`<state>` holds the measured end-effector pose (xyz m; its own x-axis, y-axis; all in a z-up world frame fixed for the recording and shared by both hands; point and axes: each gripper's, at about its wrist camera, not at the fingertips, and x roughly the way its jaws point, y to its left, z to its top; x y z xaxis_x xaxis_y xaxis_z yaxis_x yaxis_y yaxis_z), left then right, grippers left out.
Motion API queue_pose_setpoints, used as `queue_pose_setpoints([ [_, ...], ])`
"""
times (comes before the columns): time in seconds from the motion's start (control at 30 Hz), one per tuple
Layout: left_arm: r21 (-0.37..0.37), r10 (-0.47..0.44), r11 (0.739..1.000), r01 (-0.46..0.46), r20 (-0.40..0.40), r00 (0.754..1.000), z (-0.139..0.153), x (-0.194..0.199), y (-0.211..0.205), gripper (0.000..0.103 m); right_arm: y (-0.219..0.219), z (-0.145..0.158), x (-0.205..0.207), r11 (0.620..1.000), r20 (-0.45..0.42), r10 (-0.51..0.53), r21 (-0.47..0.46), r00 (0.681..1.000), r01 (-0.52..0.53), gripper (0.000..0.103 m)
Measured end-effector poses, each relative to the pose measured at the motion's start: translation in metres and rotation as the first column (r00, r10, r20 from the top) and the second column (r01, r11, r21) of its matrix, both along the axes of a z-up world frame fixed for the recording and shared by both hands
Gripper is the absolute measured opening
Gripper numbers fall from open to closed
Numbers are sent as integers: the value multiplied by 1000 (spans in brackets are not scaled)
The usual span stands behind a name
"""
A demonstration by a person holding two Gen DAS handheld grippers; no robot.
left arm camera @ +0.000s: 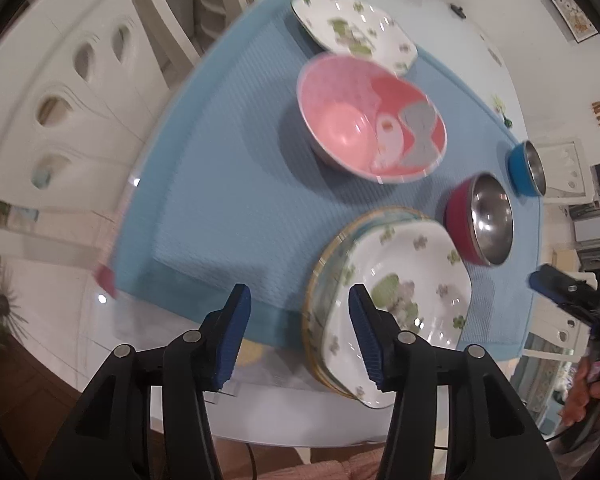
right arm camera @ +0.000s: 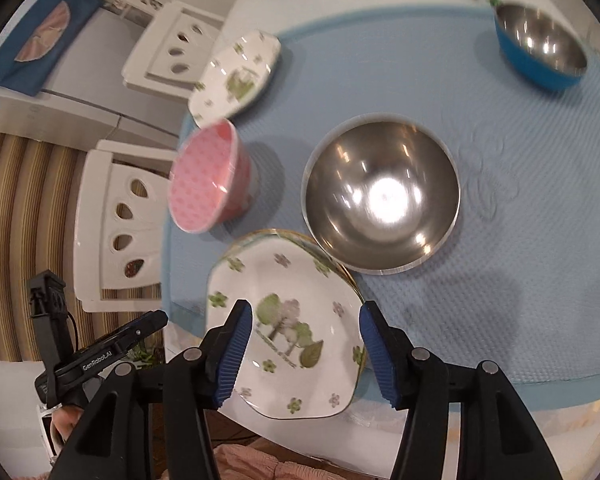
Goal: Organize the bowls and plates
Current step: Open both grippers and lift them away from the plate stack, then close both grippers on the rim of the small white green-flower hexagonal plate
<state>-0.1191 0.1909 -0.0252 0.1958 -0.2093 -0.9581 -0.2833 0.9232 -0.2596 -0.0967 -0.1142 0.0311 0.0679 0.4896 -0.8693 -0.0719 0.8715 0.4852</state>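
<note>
Left gripper (left arm camera: 298,334): jaws spread wide, nothing between them; it hangs above the near edge of the blue mat (left arm camera: 228,200), with the plate stack just ahead to its right.
Right gripper (right arm camera: 304,350): jaws wide apart and empty, poised over the near plate; the plate's face shows between the two blue pads.
Plate stack (right arm camera: 288,320): a white floral plate lies on top of gold-rimmed plates, directly under the right gripper, overhanging the mat's near edge onto the tabletop (right arm camera: 380,432).
Second floral plate (left arm camera: 354,30): lies alone at the far side of the mat, well beyond the left gripper, just behind the pink bowl.
Pink bowl (left arm camera: 370,118): upright, ahead of the left gripper in the middle of the mat; it stands left of the right gripper's line.
Red steel bowl (left arm camera: 480,220): upright, just beside the plate stack, straight ahead of the right gripper.
Blue steel bowl (right arm camera: 540,46): upright at the mat's far right corner, well apart from both grippers.
White chairs (right arm camera: 116,224): stand beyond the tabletop's left side.
</note>
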Motion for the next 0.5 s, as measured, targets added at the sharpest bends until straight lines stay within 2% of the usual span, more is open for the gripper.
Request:
queue_pose_setpoints([
  [0.03, 15, 11, 1000, -11, 1, 1000, 5, 3, 6, 59, 2, 10, 3, 1000, 18, 4, 3, 1000, -4, 54],
  [0.07, 21, 19, 1000, -19, 3, 1000, 9, 5, 10, 62, 4, 20, 7, 1000, 35, 10, 2, 999, -11, 54],
  [0.2, 48, 37, 998, -38, 31, 999, 29, 26, 29, 62, 16, 60, 29, 998, 115, 65, -7, 991, -64, 54],
  [0.3, 51, 45, 998, -49, 71, 996, 46, 51, 43, 62, 33, 96, 53, 992, 194, 124, -5, 973, -126, 55],
  [0.37, 57, 56, 996, -62, 99, 993, 58, 72, 51, 62, 45, 118, 73, 985, 248, 168, 1, 954, -173, 62],
  [0.4, 59, 61, 996, -68, 112, 992, 64, 82, 54, 62, 49, 127, 82, 982, 272, 181, 8, 945, -190, 69],
  [0.5, 52, 59, 996, -69, 172, 983, 82, 122, 60, 62, 63, 151, 116, 975, 342, 200, 18, 918, -219, 71],
])
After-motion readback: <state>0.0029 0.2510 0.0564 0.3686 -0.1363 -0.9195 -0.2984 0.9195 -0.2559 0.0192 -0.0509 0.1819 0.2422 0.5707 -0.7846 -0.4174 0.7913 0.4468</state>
